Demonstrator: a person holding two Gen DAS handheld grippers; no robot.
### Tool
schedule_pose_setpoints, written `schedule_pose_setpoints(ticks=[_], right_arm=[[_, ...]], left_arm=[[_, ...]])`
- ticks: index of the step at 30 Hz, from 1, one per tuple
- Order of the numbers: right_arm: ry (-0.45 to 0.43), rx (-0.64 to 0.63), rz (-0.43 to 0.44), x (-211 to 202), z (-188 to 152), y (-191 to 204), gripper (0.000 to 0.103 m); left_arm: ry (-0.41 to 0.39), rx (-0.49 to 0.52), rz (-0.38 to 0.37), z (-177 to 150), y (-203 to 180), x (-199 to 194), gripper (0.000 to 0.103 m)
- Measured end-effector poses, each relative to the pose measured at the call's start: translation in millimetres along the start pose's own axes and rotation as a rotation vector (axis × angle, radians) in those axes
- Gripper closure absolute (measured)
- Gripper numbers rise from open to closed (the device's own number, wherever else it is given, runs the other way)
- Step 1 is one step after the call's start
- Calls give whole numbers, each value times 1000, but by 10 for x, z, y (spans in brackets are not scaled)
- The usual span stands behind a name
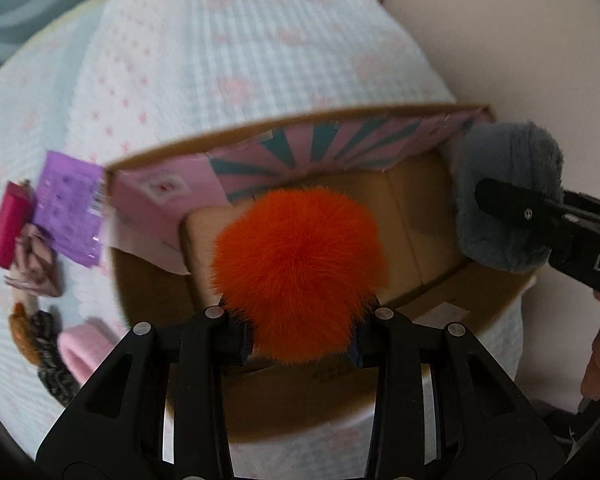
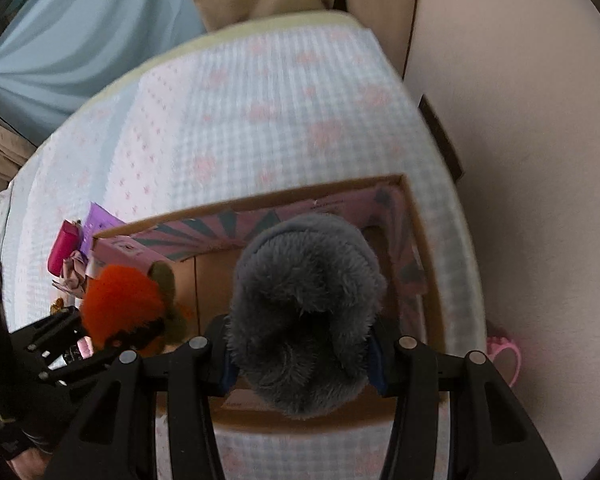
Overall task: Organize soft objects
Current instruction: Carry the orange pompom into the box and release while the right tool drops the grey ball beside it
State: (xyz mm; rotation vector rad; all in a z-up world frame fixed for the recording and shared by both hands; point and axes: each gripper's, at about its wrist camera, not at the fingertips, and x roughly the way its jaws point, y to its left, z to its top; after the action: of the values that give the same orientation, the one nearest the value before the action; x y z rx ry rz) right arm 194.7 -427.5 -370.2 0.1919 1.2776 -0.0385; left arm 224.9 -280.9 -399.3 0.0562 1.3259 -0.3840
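In the left wrist view we see the left gripper (image 1: 300, 340) at lower centre of the frame, its jaws closed on an orange pom-pom (image 1: 298, 272) held over the open cardboard box (image 1: 452, 300). At right of the same frame the right gripper (image 1: 512, 204) reaches in from the edge, clamped on a grey fur piece (image 1: 500, 160) at the box's far right corner. In the right wrist view we see the right gripper (image 2: 300, 360) pointing down into the box (image 2: 432, 280), its jaws pressed into both sides of the grey fur piece (image 2: 304, 312); the left gripper (image 2: 112, 340) enters from lower left of the frame, level with it, carrying the orange pom-pom (image 2: 120, 300). The box rests on a checked bedspread (image 1: 220, 60). Beside the box, at left of the frame, lie a purple packet (image 1: 70, 212), a red pouch (image 1: 10, 224) and a pink fluffy item (image 1: 82, 352).
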Motion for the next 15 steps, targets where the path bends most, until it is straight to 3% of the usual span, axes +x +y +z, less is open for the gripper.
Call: schedule_pose_setpoints(ticks=[7, 9, 10, 11, 12, 13, 15], right_arm=[[109, -8, 20, 348, 44, -37, 57], [129, -9, 18, 405, 54, -46, 51], [133, -8, 13, 428, 64, -39, 48], [133, -5, 14, 444, 63, -38, 36], [131, 2, 19, 461, 71, -42, 16], [131, 14, 31, 468, 70, -61, 6], [135, 19, 35, 469, 74, -72, 0]], left_arm=[[78, 7, 18, -15, -117, 306, 71], [82, 9, 18, -2, -133, 326, 51], [84, 18, 19, 8, -148, 327, 21], [83, 33, 34, 12, -169, 317, 0], [73, 47, 52, 8, -180, 294, 0], [49, 63, 62, -1, -183, 248, 0], [45, 82, 60, -28, -174, 195, 0]])
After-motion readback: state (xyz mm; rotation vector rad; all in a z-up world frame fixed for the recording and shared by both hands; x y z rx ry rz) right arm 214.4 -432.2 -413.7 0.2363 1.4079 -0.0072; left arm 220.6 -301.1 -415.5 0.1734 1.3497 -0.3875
